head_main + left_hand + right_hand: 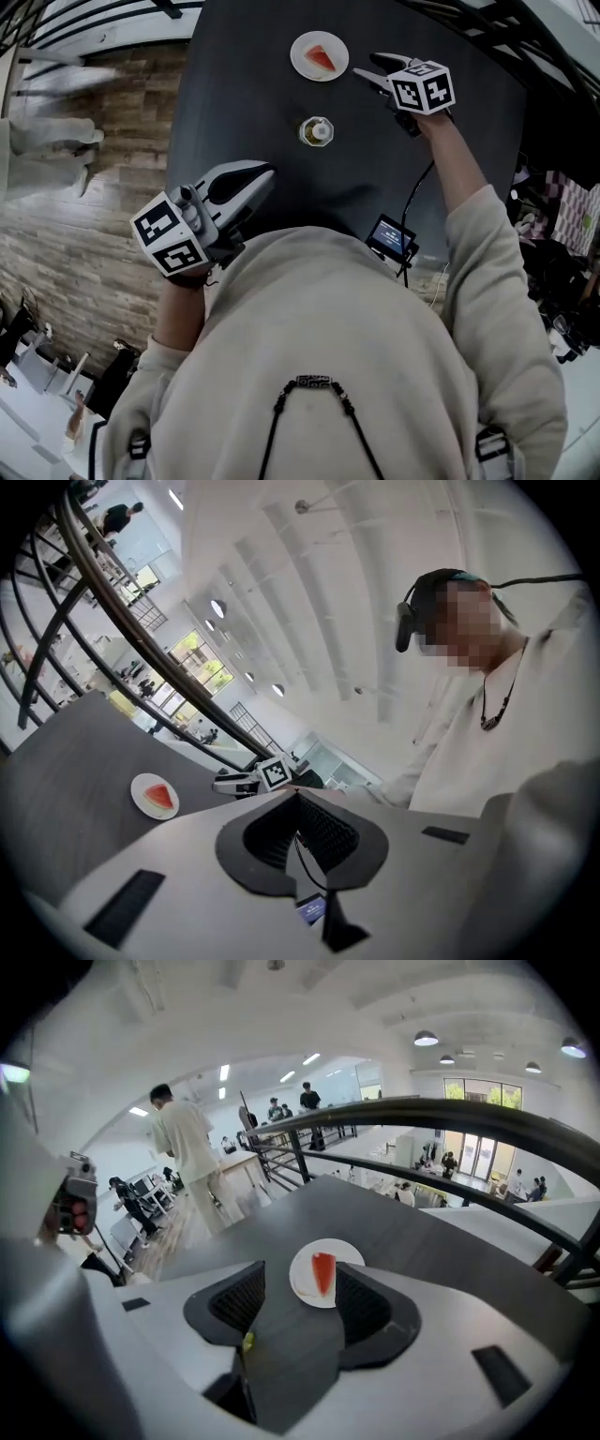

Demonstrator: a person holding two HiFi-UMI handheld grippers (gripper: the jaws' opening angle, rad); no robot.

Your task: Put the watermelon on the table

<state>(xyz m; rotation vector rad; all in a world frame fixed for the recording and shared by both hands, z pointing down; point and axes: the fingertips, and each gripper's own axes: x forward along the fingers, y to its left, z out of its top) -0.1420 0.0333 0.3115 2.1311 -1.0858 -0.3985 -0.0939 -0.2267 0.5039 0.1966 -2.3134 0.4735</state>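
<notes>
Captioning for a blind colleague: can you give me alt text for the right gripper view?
The right gripper, jaws open and empty, looks down at a watermelon slice on a white plate resting on a dark table. A curved railing and several people are behind.

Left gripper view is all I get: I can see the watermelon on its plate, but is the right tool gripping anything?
Observer: No. The right gripper view shows the right tool with its jaws apart and nothing between them. The watermelon lies on the plate beyond them.
Operator: Anything else on that table I can't see?
Observer: Yes. The head view shows a small white-capped jar standing on the table, apart from the plate and nearer the person.
</notes>
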